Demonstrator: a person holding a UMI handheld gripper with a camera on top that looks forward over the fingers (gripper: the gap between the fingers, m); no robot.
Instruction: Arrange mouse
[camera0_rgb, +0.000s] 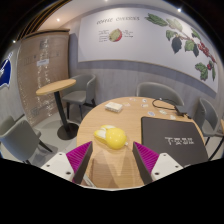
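I was looking into a café-like room with a pale wall, and a round wooden table filled the ground right under my rig. Nearest to me, the gripper had its two fingers spread wide apart, the magenta pads facing each other across bare tabletop, and nothing was gripped between them. Just ahead of the fingers, closer to the left-hand one, sat the mouse: a yellow, rounded, glossy shape lying flat on the wood, with a paler highlight along its top. It was not touched by either finger.

To the right of the mouse, near it but apart, lay a dark grey mouse pad, a flat rectangle with light lettering I could not read; it reached almost to the table's right edge and ran alongside the right finger. Farther on, near the table's far rim, a small white card lay flat on the wood, well clear of the mouse.

Beyond the table stood grey chairs, one behind the far rim and another to the left. A tall round side table on a black post stood off to the left. At the back, the wall carried a poster of leaves and fruit with small print I could not make out.
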